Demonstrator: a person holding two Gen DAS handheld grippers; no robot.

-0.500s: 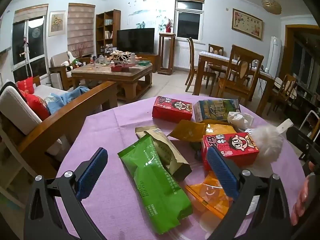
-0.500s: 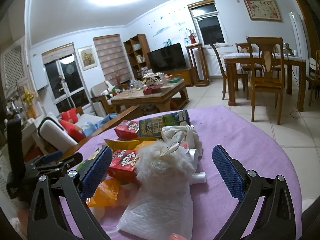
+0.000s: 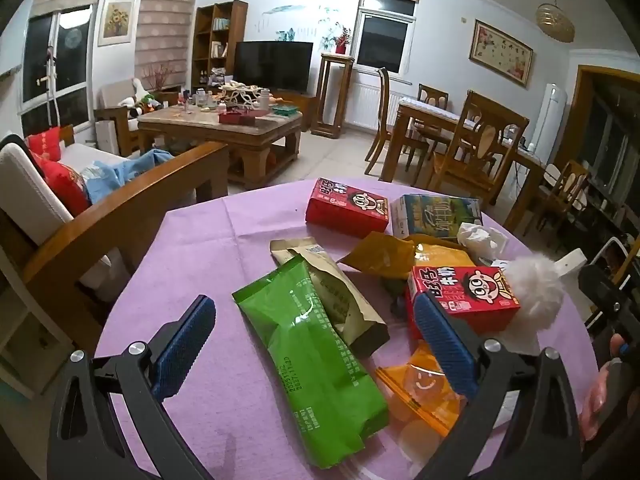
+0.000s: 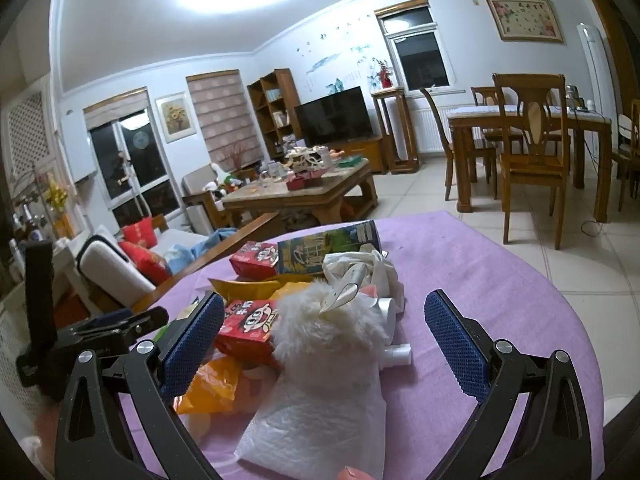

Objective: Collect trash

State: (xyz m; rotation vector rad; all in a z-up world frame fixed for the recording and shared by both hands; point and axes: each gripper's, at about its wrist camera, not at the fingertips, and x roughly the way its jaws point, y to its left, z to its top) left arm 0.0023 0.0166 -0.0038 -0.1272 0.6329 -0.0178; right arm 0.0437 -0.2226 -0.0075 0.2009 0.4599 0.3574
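I see a purple-clothed round bench (image 3: 192,248) strewn with wrappers, both hand-held grippers (image 3: 316,344) (image 4: 324,332) spread wide and empty. A coffee table (image 3: 224,128) sits at eleven o'clock, a dining set (image 3: 460,128) at one.

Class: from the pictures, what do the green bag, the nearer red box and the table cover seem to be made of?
Green bag: glossy plastic film, judging by its sheen and creases. Nearer red box: printed cardboard, with crisp folded edges. Table cover: matte purple cloth or paper, with fold lines; which one is unclear.
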